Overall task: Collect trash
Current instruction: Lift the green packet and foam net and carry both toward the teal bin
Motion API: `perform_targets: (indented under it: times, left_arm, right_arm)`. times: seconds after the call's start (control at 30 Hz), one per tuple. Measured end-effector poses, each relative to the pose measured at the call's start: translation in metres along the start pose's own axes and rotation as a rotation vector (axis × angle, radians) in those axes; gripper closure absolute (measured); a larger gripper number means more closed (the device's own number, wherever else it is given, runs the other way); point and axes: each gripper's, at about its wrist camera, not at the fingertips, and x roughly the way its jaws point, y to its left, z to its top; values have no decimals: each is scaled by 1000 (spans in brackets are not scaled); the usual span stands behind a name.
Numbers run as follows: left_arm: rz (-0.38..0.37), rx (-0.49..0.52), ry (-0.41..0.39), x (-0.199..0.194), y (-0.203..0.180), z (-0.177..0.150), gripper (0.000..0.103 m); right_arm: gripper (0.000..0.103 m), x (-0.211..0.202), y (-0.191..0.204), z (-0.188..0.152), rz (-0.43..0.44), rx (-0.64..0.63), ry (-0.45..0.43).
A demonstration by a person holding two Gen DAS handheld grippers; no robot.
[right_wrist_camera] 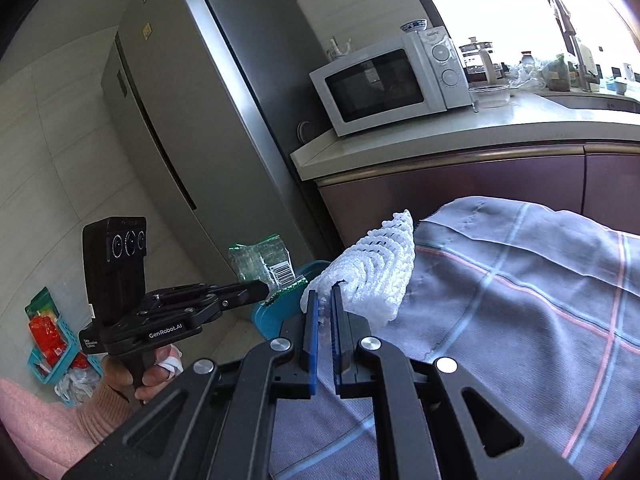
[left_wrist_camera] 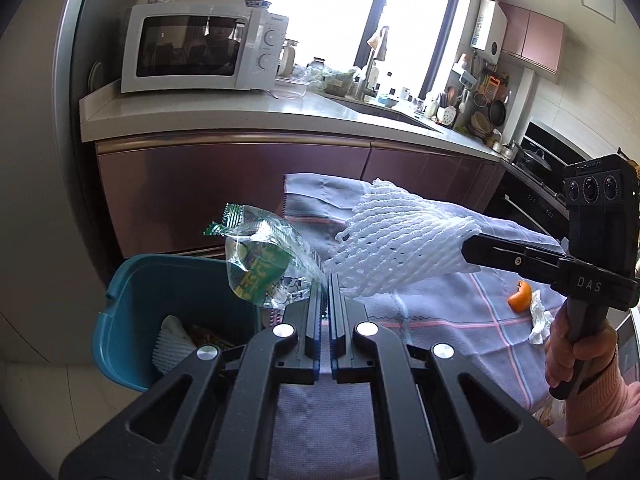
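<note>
My left gripper (left_wrist_camera: 325,280) is shut on a clear plastic wrapper with green print (left_wrist_camera: 264,264), which hangs over the near rim of a blue bin (left_wrist_camera: 116,344). Trash lies inside the bin, including a white foam piece. My right gripper (left_wrist_camera: 466,250) comes in from the right, shut on a white foam fruit net (left_wrist_camera: 400,240) above the table's left end. In the right wrist view my right gripper (right_wrist_camera: 325,292) clamps the net (right_wrist_camera: 380,268). There my left gripper (right_wrist_camera: 266,289) holds the wrapper (right_wrist_camera: 268,260) in front of the bin (right_wrist_camera: 272,316).
An orange peel (left_wrist_camera: 520,296) and a crumpled tissue (left_wrist_camera: 538,316) lie on the grey checked tablecloth (left_wrist_camera: 440,340). Behind stand a counter with a microwave (left_wrist_camera: 200,48) and a tall fridge (right_wrist_camera: 192,112). A teal basket with red packets (right_wrist_camera: 52,340) sits on the floor.
</note>
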Motion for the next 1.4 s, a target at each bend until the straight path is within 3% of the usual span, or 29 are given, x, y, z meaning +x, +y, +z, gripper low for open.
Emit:
perform_targets:
  times: [0.67, 1.4]
  left_arm:
    - [124, -100, 53, 19, 66, -13, 100]
    - [186, -167, 184, 80, 118, -40, 100]
  right_arm:
    - [98, 95, 20, 12, 44, -48, 163]
    - [98, 192, 20, 3, -10, -79, 370]
